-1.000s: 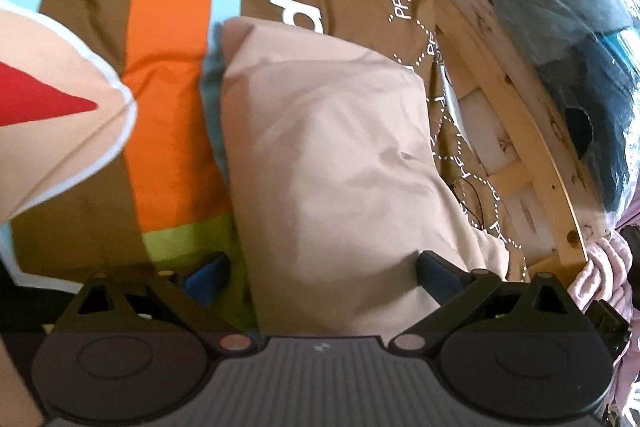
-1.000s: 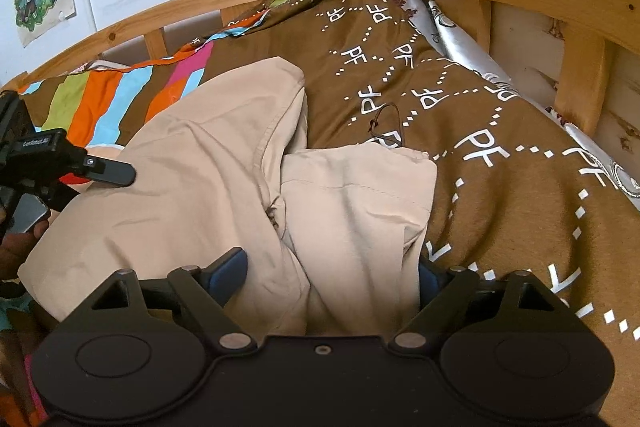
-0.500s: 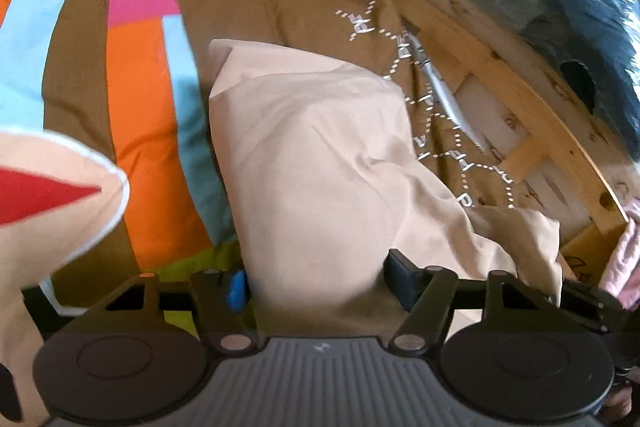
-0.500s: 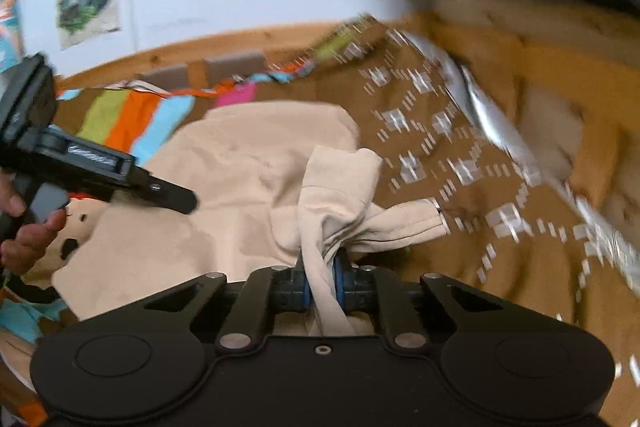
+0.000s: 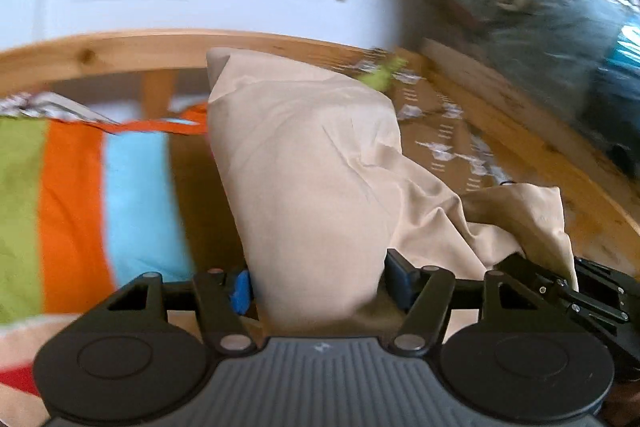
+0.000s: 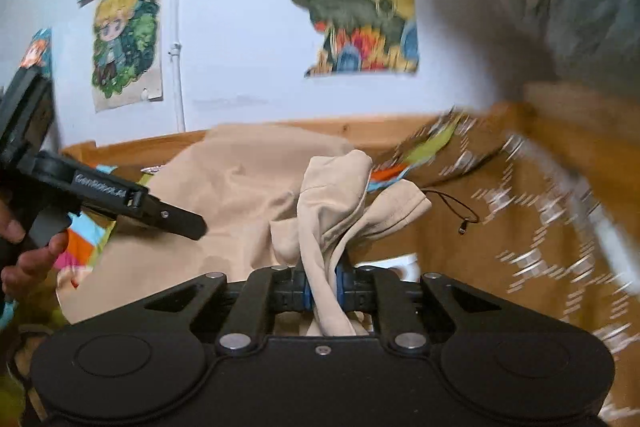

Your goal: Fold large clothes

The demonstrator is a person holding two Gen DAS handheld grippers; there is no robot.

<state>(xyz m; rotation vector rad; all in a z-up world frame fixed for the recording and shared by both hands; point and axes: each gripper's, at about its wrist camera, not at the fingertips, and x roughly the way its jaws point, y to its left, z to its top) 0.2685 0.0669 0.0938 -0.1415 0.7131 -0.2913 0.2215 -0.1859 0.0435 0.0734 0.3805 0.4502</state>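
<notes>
A large beige garment of smooth woven cloth (image 5: 320, 163) lies rumpled on the brown patterned bed cover, one broad part lifted into a peak toward the wooden rail. A narrower part (image 6: 332, 203), bunched and twisted, rises upright, its hemmed end drooping to the right.

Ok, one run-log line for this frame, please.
right hand-held gripper: shut on beige cloth garment | left hand-held gripper: open, straddling garment | garment partly lifted over striped bedspread

Wooden-framed bed (image 5: 120, 47) under patterned cover (image 6: 500, 227), beige garment (image 5: 312, 167).
</notes>
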